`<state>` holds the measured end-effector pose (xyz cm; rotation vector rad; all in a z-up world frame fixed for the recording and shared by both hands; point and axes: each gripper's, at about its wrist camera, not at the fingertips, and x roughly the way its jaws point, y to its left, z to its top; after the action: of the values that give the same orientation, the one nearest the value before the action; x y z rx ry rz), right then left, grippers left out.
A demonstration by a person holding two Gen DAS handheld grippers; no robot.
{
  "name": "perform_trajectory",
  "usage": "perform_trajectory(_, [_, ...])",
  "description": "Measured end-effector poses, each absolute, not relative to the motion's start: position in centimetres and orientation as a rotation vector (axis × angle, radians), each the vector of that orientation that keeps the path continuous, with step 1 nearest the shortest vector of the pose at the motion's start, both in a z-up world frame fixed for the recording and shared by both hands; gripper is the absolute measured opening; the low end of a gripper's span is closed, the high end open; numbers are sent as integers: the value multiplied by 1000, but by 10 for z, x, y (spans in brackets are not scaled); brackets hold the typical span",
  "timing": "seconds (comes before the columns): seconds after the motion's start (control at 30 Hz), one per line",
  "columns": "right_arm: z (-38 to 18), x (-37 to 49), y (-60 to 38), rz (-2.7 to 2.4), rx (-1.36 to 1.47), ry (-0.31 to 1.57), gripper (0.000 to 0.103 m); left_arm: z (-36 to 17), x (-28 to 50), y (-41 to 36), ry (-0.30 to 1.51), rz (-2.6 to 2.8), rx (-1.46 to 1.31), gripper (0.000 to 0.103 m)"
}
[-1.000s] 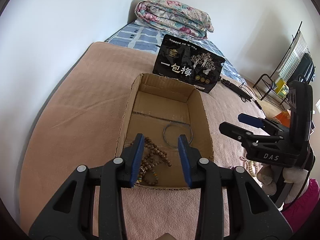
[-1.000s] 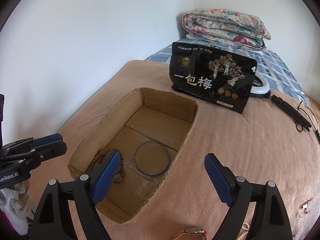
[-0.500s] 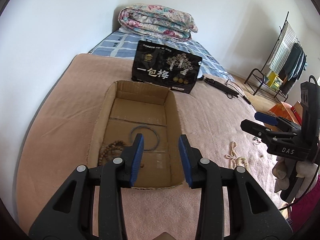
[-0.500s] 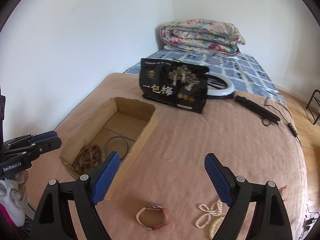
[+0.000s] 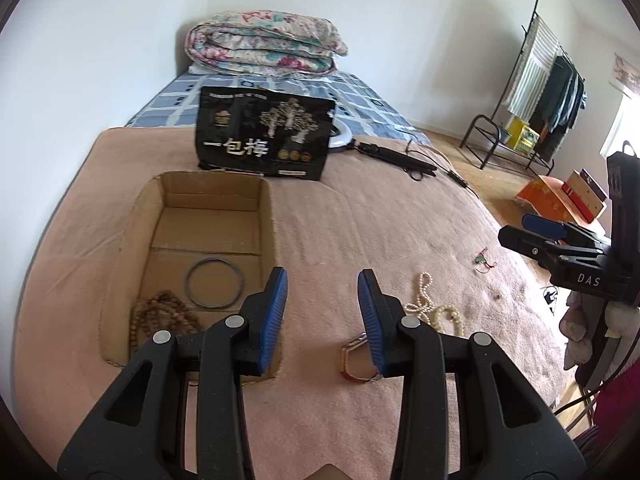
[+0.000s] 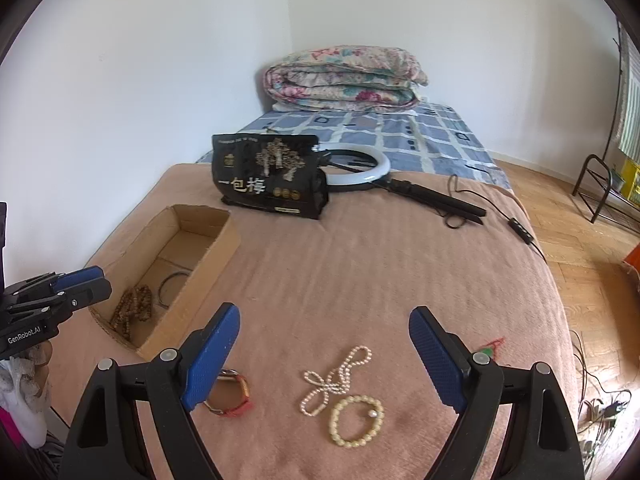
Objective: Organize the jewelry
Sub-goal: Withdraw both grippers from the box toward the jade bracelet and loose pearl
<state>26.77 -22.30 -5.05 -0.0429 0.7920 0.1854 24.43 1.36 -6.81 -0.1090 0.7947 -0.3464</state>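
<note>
Hovering w/ both grippers spread, empty: right gripper [image 6: 324,344] over pearl necklace [image 6: 334,376], to fill far-left cardboard box [image 6: 224,248]; left gripper [image 5: 322,312] near it.

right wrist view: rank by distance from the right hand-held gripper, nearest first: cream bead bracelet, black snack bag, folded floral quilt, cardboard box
From the right hand-held gripper:
1. cream bead bracelet, on the blanket just below the fingertips.
2. cardboard box, to the left, with jewelry in it.
3. black snack bag, upright beyond the box's far end.
4. folded floral quilt, against the back wall.
</note>
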Motion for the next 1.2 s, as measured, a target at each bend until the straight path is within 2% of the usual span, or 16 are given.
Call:
perform_trajectory(0.7, [-57, 225, -368, -32, 44, 813, 88, -102, 257, -95, 904, -492, -30, 37])
perform_trajectory(1.2, [-95, 216, -407, -72, 44, 914, 88, -134, 279, -144, 980, -520, -11, 36])
